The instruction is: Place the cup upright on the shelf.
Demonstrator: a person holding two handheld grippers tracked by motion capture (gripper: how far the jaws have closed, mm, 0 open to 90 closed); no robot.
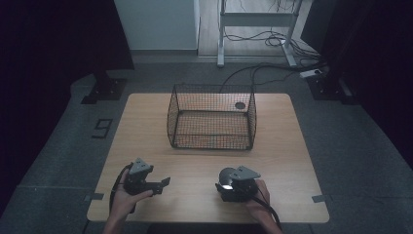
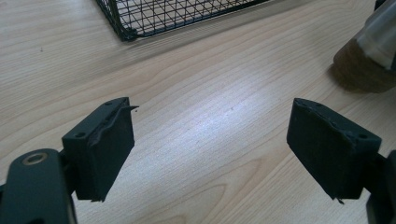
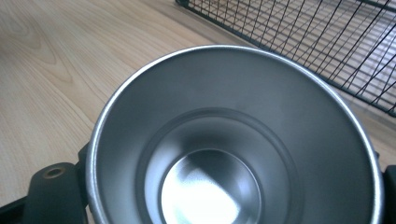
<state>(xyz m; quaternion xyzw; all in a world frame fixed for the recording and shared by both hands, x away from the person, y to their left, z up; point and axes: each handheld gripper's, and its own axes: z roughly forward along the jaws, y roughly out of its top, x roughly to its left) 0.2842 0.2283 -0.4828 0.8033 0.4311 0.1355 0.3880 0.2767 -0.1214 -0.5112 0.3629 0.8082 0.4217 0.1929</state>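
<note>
Fingers [image 2: 102, 154] of the left gripper [image 2: 212, 154] stand wide apart with nothing between them, just bare wooden surface [image 2: 196, 116] below, while the right gripper [image 1: 234, 187] is closed around a metal cup [image 3: 233, 140], its black fingers pressing on the cup's outer wall at either side in the right gripper view. The cup is empty, its shiny inside open to that camera, and in the high view it sits low over the near part of the surface, in front of the person's right hand [image 1: 255, 197]. A black wire basket [image 1: 212, 122] stands further back at the middle of the surface, empty as far as can be seen, well apart from both grippers. The step in hand looks like carrying the gripped cup toward the basket. The next move probably calls for lifting the cup high enough to clear the basket's near wall, bringing it forward over the mesh floor, and lowering it before letting go; the left gripper seems free to steady the basket if needed.
</note>
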